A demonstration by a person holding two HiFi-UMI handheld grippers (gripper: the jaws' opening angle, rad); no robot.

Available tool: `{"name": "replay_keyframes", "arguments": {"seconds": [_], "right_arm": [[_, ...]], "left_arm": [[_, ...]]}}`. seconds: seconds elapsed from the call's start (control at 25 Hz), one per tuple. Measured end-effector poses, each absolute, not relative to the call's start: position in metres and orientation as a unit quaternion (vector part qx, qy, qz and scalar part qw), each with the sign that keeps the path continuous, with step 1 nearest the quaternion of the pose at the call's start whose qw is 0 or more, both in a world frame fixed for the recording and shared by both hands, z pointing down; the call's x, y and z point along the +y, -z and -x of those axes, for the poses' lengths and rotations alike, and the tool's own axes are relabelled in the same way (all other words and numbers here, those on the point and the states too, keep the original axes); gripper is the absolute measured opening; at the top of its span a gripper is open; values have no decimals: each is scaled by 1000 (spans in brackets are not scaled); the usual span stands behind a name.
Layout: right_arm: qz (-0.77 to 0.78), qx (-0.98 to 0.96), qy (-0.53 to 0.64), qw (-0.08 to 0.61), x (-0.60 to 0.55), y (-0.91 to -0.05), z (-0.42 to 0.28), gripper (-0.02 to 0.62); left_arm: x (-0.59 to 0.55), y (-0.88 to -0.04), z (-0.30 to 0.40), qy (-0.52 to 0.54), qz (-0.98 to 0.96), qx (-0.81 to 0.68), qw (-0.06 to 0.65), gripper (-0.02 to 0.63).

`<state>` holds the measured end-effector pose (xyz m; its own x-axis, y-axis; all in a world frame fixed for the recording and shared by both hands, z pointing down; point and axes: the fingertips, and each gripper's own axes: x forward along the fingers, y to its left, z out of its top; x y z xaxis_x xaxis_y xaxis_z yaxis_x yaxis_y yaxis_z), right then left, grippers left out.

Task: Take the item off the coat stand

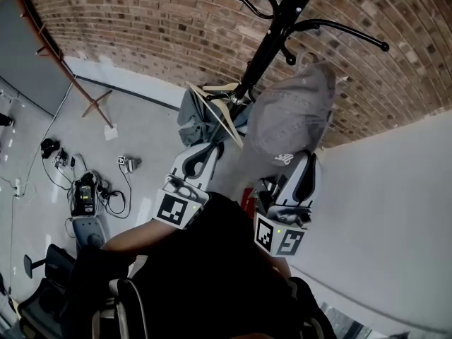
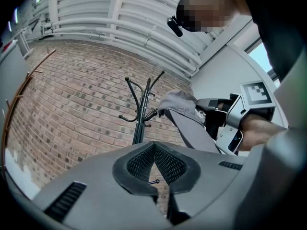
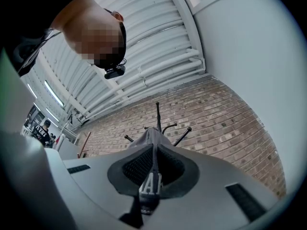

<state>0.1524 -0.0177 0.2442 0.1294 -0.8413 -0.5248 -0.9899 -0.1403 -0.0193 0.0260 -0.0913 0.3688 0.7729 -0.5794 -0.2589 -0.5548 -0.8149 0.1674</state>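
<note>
A grey cap [image 1: 293,115] hangs right beside the black coat stand [image 1: 272,37], just under its hooks; I cannot tell whether it still touches one. My right gripper [image 1: 296,162] is shut on the cap's lower edge. In the right gripper view the cap's fabric [image 3: 151,140] and a white tag run between the closed pads of the right gripper [image 3: 153,169]. My left gripper [image 1: 205,154] is shut and empty, below a wooden hanger [image 1: 215,111] with a grey garment [image 1: 192,115]. The left gripper view shows the cap [image 2: 180,104], the coat stand [image 2: 140,109] and the left gripper [image 2: 153,152].
A brick wall [image 1: 141,27] stands behind the coat stand and a white wall [image 1: 395,203] to the right. Cables and a black device [image 1: 83,196] lie on the floor at left, with an office chair [image 1: 42,281] at the lower left.
</note>
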Motion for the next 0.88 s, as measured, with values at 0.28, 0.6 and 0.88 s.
{"name": "replay_keyframes", "arguments": {"seconds": [0.28, 0.6, 0.88], "right_arm": [[726, 634, -193, 186, -12, -247, -154, 37], [726, 638, -192, 170, -9, -253, -159, 37], [731, 639, -182, 155, -4, -264, -173, 37]], "left_arm": [[-88, -368, -37, 159, -942, -292, 39, 18], [-84, -369, -48, 150, -943, -292, 47, 18], [-81, -360, -59, 170, -942, -287, 48, 18]]}}
